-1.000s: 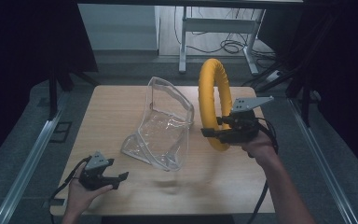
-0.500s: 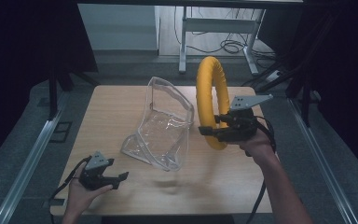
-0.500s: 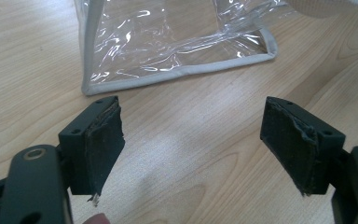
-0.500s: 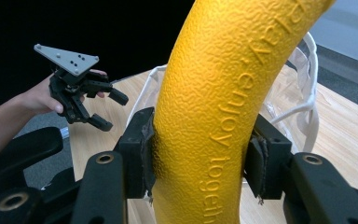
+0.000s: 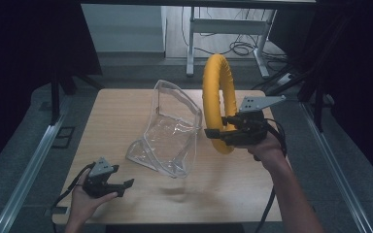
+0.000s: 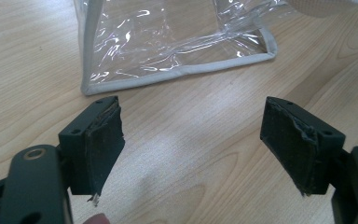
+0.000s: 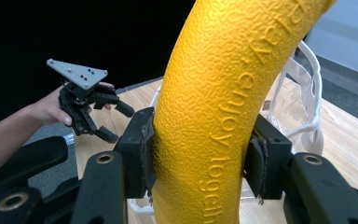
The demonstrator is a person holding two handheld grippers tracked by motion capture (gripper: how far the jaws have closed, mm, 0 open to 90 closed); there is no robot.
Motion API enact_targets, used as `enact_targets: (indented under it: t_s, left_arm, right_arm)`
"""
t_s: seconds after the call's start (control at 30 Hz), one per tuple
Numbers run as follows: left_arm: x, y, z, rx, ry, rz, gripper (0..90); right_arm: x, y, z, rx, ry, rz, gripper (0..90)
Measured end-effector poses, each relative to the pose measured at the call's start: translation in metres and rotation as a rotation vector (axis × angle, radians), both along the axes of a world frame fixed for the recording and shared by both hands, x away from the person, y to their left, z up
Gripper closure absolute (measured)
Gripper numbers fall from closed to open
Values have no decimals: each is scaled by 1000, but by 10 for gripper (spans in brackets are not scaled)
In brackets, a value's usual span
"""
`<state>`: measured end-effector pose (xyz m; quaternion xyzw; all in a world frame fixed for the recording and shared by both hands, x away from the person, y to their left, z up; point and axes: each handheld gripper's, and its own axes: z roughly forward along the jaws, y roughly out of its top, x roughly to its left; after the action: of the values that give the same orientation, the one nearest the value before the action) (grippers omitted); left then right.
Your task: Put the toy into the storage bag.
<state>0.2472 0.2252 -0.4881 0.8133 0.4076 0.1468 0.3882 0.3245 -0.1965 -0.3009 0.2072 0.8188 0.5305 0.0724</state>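
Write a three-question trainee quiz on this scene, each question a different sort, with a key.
1. True or false: the left gripper holds the clear plastic bag.
2. Multiple choice: the yellow ring is (a) flat on the table, (b) held upright by the right gripper, (c) inside the bag.
3. Fill in: the left gripper's fingers are ____, with the wooden table showing between them.

Key: 1 false; 2 b; 3 open.

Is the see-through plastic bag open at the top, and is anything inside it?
Open and empty. The clear plastic bag stands on the wooden table with its mouth gaping upward; only crinkled plastic shows inside.
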Motion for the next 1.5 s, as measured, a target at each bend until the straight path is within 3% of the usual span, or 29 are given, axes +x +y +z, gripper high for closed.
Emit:
enact_targets:
  t_s: [1.5]
  left_arm:
    - [0, 0, 0, 4, 1, -1, 210]
  right_arm:
    - [-5, 35, 40, 81, -76, 61, 496]
